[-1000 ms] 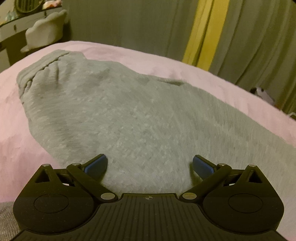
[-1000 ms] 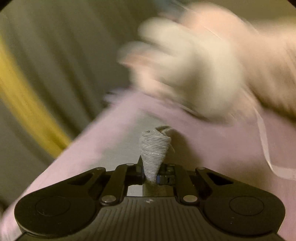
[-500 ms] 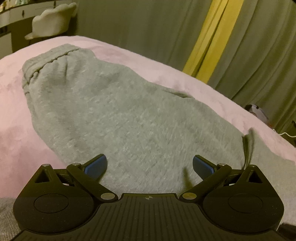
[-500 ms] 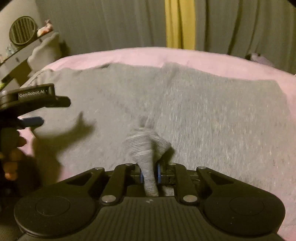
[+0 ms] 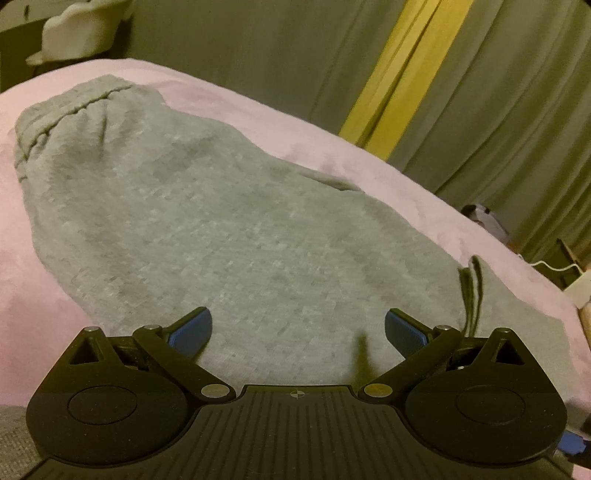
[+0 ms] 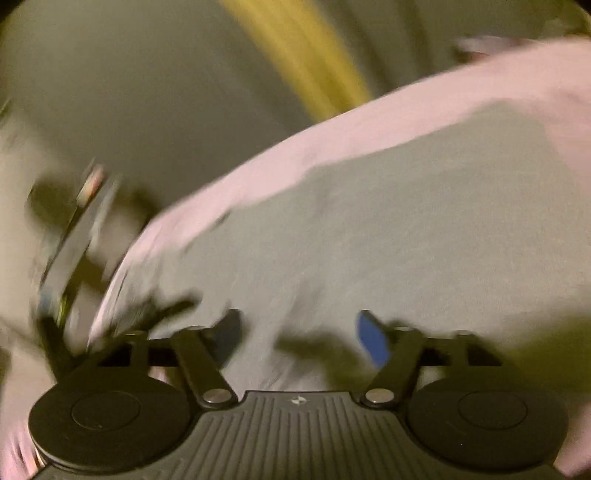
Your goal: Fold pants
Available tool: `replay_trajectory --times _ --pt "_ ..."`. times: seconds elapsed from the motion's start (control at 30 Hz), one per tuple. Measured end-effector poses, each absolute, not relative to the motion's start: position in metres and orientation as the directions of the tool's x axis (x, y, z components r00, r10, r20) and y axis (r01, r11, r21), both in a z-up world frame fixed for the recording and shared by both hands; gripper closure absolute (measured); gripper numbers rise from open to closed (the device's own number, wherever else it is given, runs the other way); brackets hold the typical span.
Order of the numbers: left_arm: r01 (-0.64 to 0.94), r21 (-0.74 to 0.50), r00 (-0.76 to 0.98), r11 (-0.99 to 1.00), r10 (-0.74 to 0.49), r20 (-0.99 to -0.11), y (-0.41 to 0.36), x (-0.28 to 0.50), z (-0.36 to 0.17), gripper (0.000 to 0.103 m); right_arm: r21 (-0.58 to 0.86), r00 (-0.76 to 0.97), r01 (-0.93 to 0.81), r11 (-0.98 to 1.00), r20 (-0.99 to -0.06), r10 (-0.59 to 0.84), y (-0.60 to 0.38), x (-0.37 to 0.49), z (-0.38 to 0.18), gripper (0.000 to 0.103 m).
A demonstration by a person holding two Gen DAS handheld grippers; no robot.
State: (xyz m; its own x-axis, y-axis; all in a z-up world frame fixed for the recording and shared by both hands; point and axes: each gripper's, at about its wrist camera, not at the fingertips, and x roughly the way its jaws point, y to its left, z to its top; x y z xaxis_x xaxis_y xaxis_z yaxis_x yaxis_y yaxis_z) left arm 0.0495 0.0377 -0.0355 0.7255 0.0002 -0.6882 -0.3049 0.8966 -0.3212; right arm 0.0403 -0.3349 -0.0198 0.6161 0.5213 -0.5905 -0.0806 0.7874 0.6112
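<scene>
Grey sweatpants point(image 5: 229, 229) lie spread on a pink bedcover point(image 5: 369, 173), the gathered waistband point(image 5: 70, 110) at the far left. A drawstring loop point(image 5: 471, 295) stands up near the right finger. My left gripper point(image 5: 298, 330) is open and empty, low over the fabric. In the blurred right wrist view the pants point(image 6: 388, 236) fill the middle. My right gripper point(image 6: 301, 336) is open and empty just above the cloth.
Grey-green curtains with a yellow stripe point(image 5: 399, 77) hang behind the bed. A pale plush shape point(image 5: 81, 29) sits at the far left by a dark shelf. Small items and a white cable point(image 5: 550, 266) lie past the bed's right edge.
My right gripper has opened and let go of the grey fabric it pinched, and it is swinging fast. My left gripper stays open and has shifted slightly.
</scene>
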Motion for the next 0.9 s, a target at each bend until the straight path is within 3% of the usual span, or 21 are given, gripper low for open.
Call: replay_trajectory --times 0.13,0.23,0.43,0.53,0.7,0.83,0.9 --pt "-0.237 -0.291 0.709 0.927 -0.040 -0.704 0.026 0.053 -0.035 0.000 0.483 0.569 0.208 0.851 -0.767 0.296 -0.377 0.042 -0.036 0.007" --pt "-0.140 -0.310 0.695 0.940 -0.130 -0.707 0.014 0.055 -0.032 0.000 0.539 0.594 0.202 0.818 -0.732 0.335 -0.390 0.031 -0.030 0.006" --pt "0.003 -0.525 0.601 0.851 -0.421 -0.679 -0.005 0.075 -0.032 0.000 0.297 0.692 0.140 0.945 -0.712 0.121 -0.390 0.010 0.005 0.004" --pt "0.012 -0.605 0.543 0.796 -0.513 -0.665 -0.014 0.094 -0.043 0.003 0.345 0.687 0.119 0.931 -0.706 0.174 -0.399 0.004 0.001 0.004" --pt "-0.013 -0.702 0.435 0.712 -0.628 -0.646 -0.031 0.124 -0.072 0.032 0.505 0.688 0.237 0.830 -0.691 0.224 -0.422 0.010 -0.025 0.004" --pt "-0.010 -0.739 0.410 0.674 -0.671 -0.618 -0.041 0.138 -0.086 0.037 0.555 0.709 0.275 0.785 -0.669 0.225 -0.432 0.009 -0.030 0.004" --pt "-0.003 -0.736 0.418 0.677 -0.667 -0.616 -0.044 0.143 -0.089 0.048 0.555 0.709 0.262 0.790 -0.666 0.232 -0.429 0.010 -0.029 0.004"
